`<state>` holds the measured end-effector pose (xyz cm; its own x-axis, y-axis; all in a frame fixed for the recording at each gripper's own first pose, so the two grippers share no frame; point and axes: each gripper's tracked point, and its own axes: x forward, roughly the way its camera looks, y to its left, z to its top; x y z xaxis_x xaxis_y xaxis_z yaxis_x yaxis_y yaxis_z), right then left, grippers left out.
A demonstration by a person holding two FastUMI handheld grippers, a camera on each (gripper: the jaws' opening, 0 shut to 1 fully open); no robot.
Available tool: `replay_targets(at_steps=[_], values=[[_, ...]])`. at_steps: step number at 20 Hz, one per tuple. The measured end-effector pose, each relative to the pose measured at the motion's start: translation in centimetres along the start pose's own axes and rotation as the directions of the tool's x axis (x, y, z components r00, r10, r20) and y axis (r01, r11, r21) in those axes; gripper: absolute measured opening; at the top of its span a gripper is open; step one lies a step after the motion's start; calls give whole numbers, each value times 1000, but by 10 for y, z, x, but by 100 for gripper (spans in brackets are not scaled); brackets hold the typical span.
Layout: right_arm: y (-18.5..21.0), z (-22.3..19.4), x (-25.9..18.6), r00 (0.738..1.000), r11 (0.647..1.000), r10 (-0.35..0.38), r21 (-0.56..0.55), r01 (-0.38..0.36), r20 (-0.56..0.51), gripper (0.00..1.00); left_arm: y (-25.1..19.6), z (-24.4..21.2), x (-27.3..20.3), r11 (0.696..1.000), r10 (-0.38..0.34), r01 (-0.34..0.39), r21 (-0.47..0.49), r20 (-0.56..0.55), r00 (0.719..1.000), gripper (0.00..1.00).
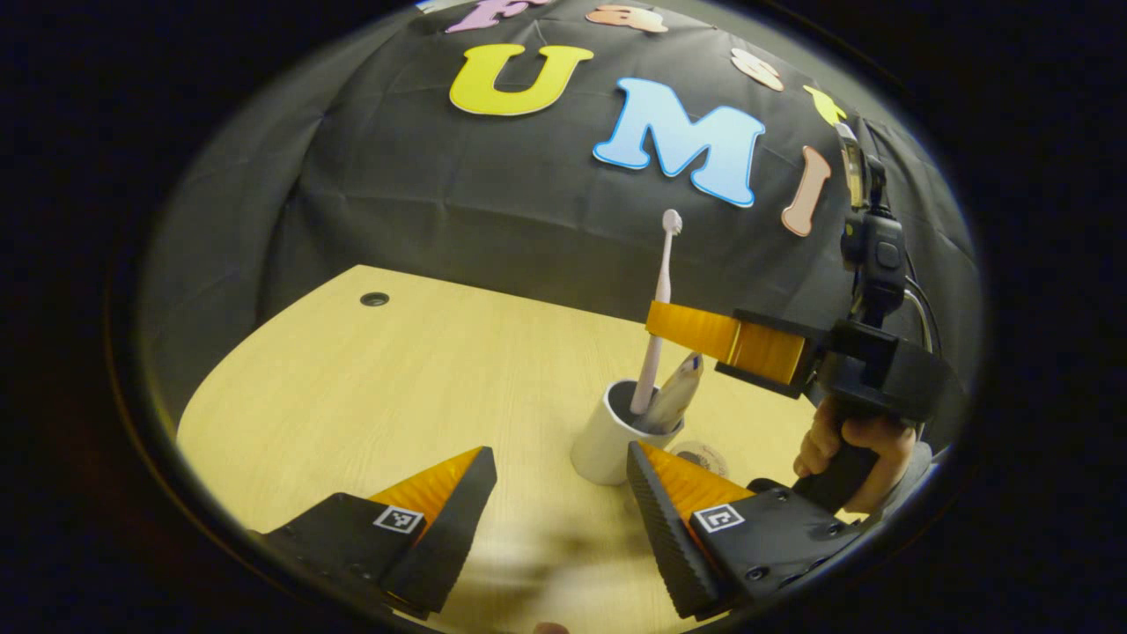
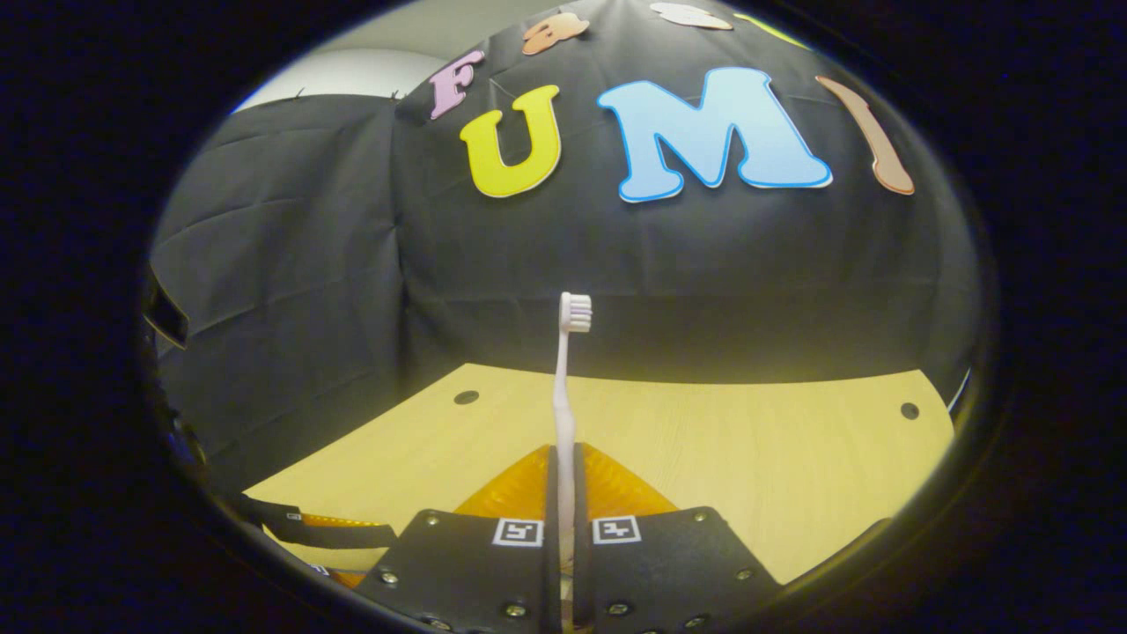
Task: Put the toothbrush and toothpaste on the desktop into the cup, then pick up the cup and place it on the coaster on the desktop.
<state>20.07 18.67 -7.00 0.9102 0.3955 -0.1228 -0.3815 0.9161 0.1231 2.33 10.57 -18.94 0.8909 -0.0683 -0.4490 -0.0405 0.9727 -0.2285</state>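
A white cup [image 1: 606, 445] stands on the wooden desk [image 1: 370, 396]. A toothpaste tube [image 1: 676, 394] leans inside it. The pink toothbrush [image 1: 659, 299] stands upright, bristles up, with its lower end inside the cup. My right gripper [image 1: 656, 324] is shut on its handle, above the cup's rim. In the right gripper view the toothbrush [image 2: 563, 387] rises from between the closed fingers of that gripper [image 2: 563, 453]. My left gripper [image 1: 559, 467] stands open just in front of the cup, a little to its left. The coaster [image 1: 702, 456] peeks out behind the cup's right side.
A hand [image 1: 850, 449] holds the right gripper's handle at the right of the left gripper view. The desk has cable holes [image 1: 374, 299] [image 2: 909, 410] near its far corners. Black cloth walls the booth behind the desk. Part of the left gripper [image 2: 326, 531] shows low at the left.
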Motion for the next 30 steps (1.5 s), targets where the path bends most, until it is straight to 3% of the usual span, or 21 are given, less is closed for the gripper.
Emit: replay_targets(at_steps=[1, 3, 4, 5, 7, 11, 16, 18, 21, 30], values=[[1, -1, -2, 1000, 1000, 4, 0, -4, -8, 7, -3, 0, 0, 1000, -4, 4, 3, -1, 1000, 95], [5, -4, -6, 1000, 1000, 24, -3, -24, -21, 20, -9, 0, 1, 1000, -14, 14, 10, -3, 1000, 92], [7, -4, -8, 999, 1000, 27, -4, -27, -30, 43, -12, 0, 2, 1000, -17, 17, 14, -5, 1000, 95], [1, -5, -8, 999, 1000, -2, -13, 1, -34, 67, -14, -1, 2, 1000, -20, 20, 18, -4, 1000, 92], [-4, -2, -17, 999, 999, -24, -25, 24, -28, 88, -20, 2, 1, 999, -27, 27, 26, -1, 1000, 95], [-9, 12, -38, 999, 999, -33, 12, 33, -14, 88, -33, 1, -1, 999, -33, 34, 43, -15, 999, 92], [-37, 33, -79, 996, 994, -90, 59, 90, -4, 87, -60, -2, 0, 998, -50, 53, 45, -62, 997, 99], [-52, 38, -97, 992, 991, -124, 43, 124, -3, 87, -70, -4, 2, 998, -50, 54, 35, -92, 995, 92], [-74, 46, -123, 984, 984, -178, 29, 178, 12, 87, -87, -9, 9, 998, -56, 58, 6, -144, 988, 92], [-109, 44, -174, 969, 968, -248, 30, 247, 8, 88, -106, -27, 44, 1000, 25, -26, 1, -319, 947, 92]])
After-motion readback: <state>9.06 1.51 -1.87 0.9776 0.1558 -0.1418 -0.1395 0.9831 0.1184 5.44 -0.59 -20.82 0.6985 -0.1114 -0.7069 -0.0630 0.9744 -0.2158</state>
